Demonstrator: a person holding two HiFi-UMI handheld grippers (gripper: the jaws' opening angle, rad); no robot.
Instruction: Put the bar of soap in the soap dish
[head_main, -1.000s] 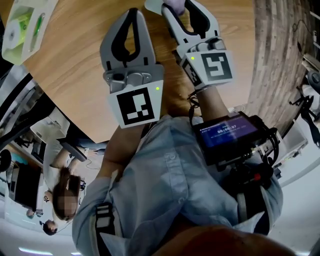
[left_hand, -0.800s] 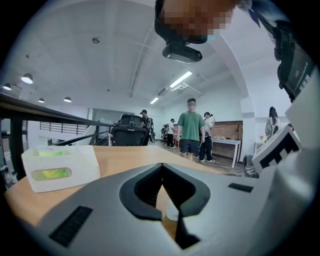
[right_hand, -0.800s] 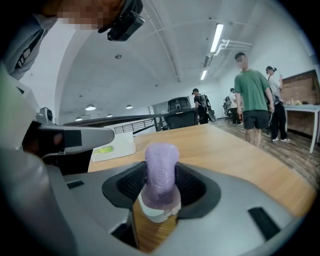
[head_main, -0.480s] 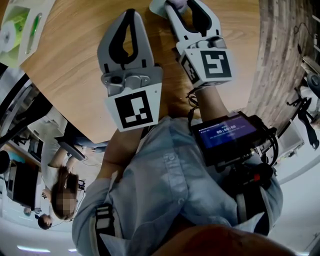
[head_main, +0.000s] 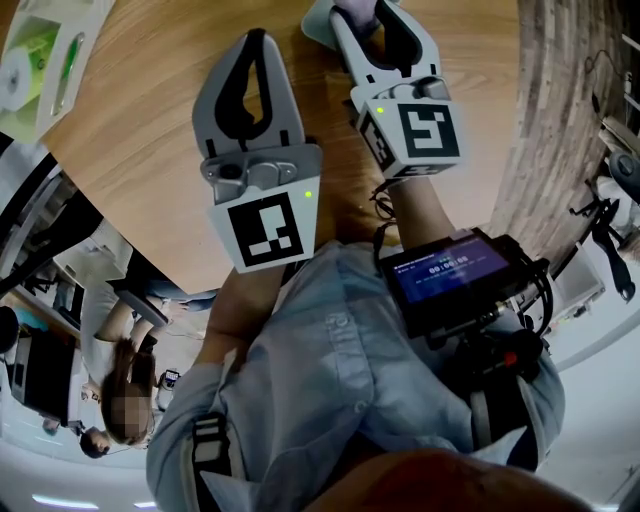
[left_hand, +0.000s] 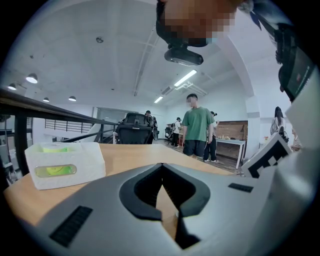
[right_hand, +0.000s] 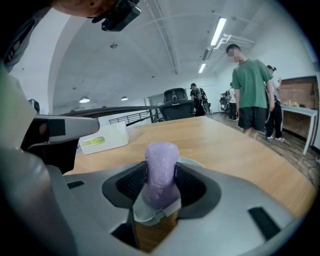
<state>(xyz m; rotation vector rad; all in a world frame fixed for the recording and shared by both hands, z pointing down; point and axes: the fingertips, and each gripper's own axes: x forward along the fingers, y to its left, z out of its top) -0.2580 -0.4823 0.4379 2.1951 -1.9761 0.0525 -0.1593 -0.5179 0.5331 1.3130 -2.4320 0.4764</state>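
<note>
A purple bar of soap stands upright between the jaws of my right gripper, which is shut on it. In the head view the soap and right gripper sit at the top edge, over the pale soap dish. The dish's rim shows just behind and under the soap; whether they touch I cannot tell. My left gripper hovers beside it to the left over the wooden table, jaws shut with nothing between them.
A white box holding green items sits at the table's far left, also seen as the box ahead of my left gripper. The table's rounded edge runs close to my body. People stand beyond the table.
Both grippers have drifted slightly in the view, and a little more of the soap dish shows at the top edge. The right gripper stays shut on the soap.
</note>
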